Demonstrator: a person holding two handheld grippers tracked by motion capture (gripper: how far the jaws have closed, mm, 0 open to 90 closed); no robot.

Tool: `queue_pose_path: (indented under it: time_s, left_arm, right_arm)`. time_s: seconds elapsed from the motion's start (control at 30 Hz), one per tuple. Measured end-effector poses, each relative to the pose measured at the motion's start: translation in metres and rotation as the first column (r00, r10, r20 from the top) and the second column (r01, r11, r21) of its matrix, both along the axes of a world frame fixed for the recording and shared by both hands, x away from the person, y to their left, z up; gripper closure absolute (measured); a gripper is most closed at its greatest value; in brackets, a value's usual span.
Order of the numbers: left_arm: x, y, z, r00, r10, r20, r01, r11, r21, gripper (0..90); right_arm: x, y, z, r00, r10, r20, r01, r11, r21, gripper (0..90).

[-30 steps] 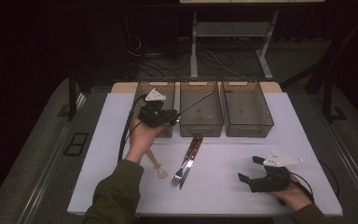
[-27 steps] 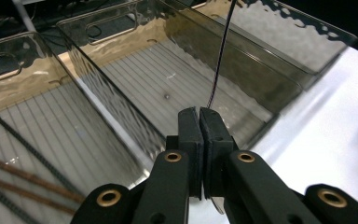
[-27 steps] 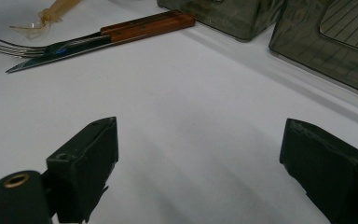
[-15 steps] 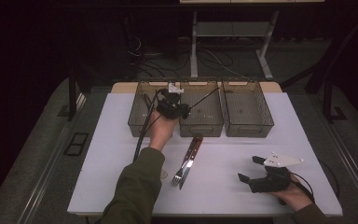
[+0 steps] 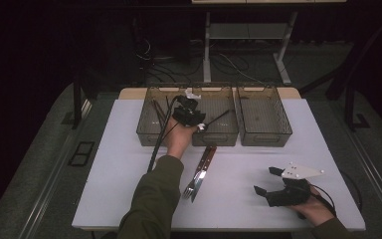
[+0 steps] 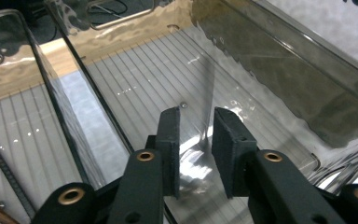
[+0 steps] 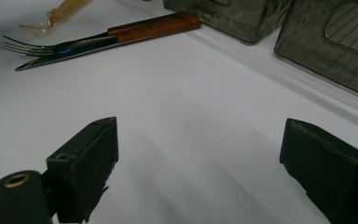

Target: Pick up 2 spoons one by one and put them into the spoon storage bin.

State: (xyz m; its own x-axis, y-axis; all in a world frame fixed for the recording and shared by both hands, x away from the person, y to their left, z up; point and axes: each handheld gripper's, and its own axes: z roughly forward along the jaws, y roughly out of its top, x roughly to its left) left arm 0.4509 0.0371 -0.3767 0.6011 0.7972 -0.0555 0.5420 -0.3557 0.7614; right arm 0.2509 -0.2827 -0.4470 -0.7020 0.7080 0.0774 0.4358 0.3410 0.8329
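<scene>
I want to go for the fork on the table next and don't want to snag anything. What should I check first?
1. Left gripper empty: ok, the jaws stand slightly apart and nothing is visible between them.
2. Left gripper out of the middle bin: not ok, it hangs over that bin's floor.
3. Right gripper ready: ok, the jaws are wide apart over bare table.
4. Fork free to grasp: not ok, it lies tight against the knife.
5. Path from the right gripper to the fork: ok, nothing lies between them.
</scene>
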Motion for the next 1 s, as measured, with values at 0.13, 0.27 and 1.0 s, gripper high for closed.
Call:
queue_pose_path:
  time_s: [0.13, 0.27, 1.0]
  left_arm:
    - [-0.002, 0.004, 0.004, 0.9995, -0.031, 0.002, 0.031, 0.999, -0.033, 62.1]
    - [-0.009, 0.011, 0.009, 0.9963, -0.086, 0.007, 0.086, 0.9958, -0.032, 54.1]
    - [-0.086, 0.081, -0.001, 0.9791, -0.2, -0.035, 0.2, 0.9797, -0.004, 58.9]
  right_arm:
    - [0.0, 0.0, 0.0, 1.0, 0.0, 0.0, 0.0, 1.0, 0.0, 11.7]
    - [0.0, 0.0, 0.0, 1.0, 0.0, 0.001, 0.0, 1.0, -0.001, 11.7]
    - [0.0, 0.001, -0.001, 1.0, -0.008, -0.003, 0.008, 1.0, -0.014, 11.7]
